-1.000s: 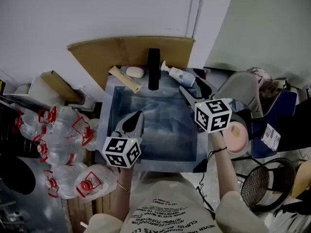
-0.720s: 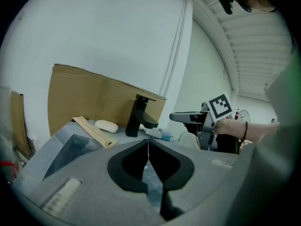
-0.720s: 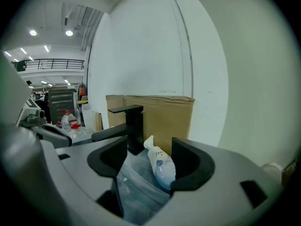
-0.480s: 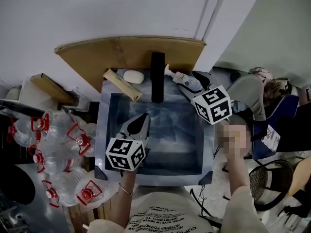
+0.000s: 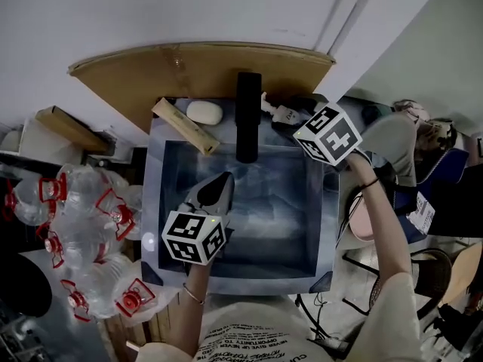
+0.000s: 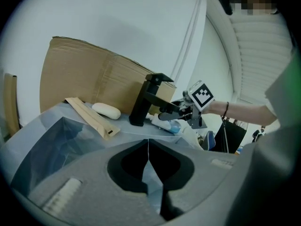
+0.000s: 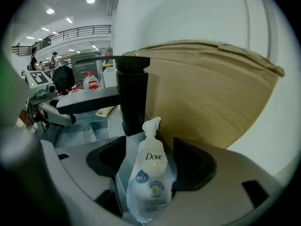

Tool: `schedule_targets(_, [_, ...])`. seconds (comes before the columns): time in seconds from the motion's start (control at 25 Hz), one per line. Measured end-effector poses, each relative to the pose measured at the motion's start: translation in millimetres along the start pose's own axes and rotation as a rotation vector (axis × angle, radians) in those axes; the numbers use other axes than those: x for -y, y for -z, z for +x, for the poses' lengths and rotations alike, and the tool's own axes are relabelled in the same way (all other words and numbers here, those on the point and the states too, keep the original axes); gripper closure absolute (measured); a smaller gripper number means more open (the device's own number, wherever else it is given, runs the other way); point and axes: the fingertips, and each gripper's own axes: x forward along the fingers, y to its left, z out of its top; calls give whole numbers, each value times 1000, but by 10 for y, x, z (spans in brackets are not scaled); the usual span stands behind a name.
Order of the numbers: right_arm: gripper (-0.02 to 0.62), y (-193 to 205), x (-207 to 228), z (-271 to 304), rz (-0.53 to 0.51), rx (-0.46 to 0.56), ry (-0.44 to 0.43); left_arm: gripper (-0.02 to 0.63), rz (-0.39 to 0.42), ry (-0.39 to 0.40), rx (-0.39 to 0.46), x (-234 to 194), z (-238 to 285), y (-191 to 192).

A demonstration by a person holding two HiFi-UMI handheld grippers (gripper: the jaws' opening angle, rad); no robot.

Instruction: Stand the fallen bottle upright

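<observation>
Lower left, the left gripper (image 5: 221, 183) hangs over the steel sink (image 5: 155, 187), jaws pressed together; upper right, beside the matte black tap (image 5: 247, 115), the right gripper (image 7: 149, 147) straddles the fallen bottle (image 7: 148, 178) on the ledge, jaws apart. The smooth, rounded, translucent plastic could slip and roll into the basin if pinched off-centre

The right gripper (image 5: 298, 114) hides most of the bottle (image 5: 278, 112) from overhead.

Glossy translucent plastic bottle (image 7: 149, 173), matt black faucet (image 7: 133, 98)
</observation>
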Motion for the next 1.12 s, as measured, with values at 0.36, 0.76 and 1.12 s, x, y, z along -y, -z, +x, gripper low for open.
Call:
schedule_targets(0.36, [267, 136, -28, 285, -17, -143, -124, 581, -21, -2, -34, -36, 112, 136])
schedule_targets(0.76, [270, 258, -49, 424, -53, -246, -166, 581, -36, -11, -48, -65, 130, 170])
schedule_targets(1.12, [327, 288, -54, 430, -110, -281, -154, 581, -38, -15, -54, -77, 118, 193])
